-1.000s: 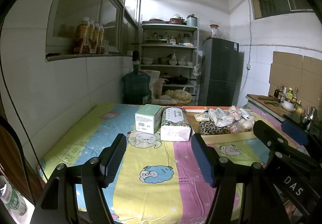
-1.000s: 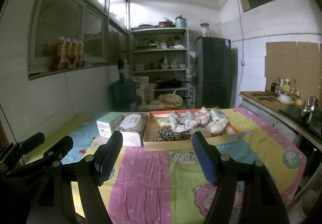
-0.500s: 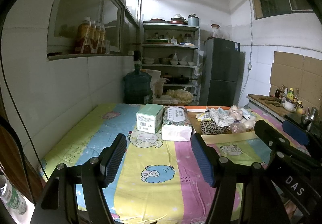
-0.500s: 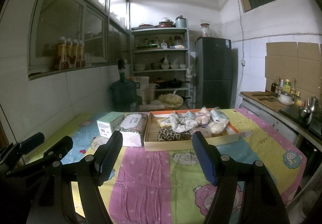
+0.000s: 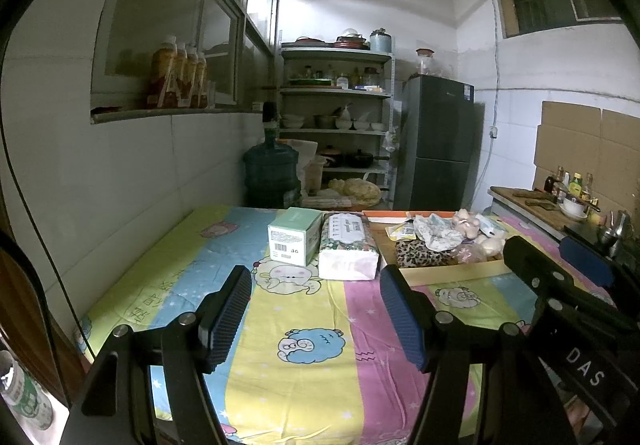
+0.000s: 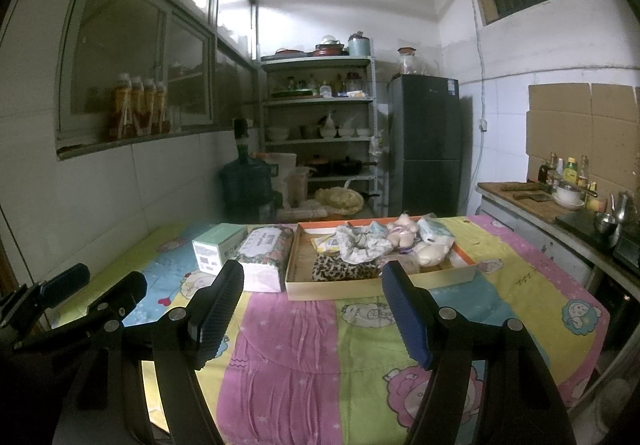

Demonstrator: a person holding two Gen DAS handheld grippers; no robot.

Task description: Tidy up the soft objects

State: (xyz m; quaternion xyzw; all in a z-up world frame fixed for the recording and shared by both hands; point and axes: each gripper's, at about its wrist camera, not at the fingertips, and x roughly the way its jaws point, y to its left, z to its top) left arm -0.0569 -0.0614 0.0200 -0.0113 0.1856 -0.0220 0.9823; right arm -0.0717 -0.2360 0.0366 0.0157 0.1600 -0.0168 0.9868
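Observation:
A shallow cardboard tray (image 6: 384, 287) with an orange rim sits on the far side of the table and holds soft things: a leopard-print cloth (image 6: 340, 268), a crumpled pale cloth (image 6: 360, 243), a small plush toy (image 6: 402, 231), and white soft packs (image 6: 434, 233). The tray also shows in the left wrist view (image 5: 452, 271). A floral tissue pack (image 5: 347, 251) and a green box (image 5: 294, 235) lie left of the tray. My left gripper (image 5: 316, 319) is open and empty, low over the near table. My right gripper (image 6: 312, 313) is open and empty, short of the tray.
The table has a colourful cartoon cloth (image 5: 312, 349). A tiled wall with a bottle ledge (image 5: 176, 77) runs along the left. A water jug (image 5: 272, 177), shelves (image 5: 336, 117) and a fridge (image 5: 438, 145) stand behind. A counter (image 6: 560, 205) with bottles is at right.
The left wrist view has shifted very slightly, with the table objects sitting a little higher and farther right. The right gripper has not visibly moved. Both stay open.

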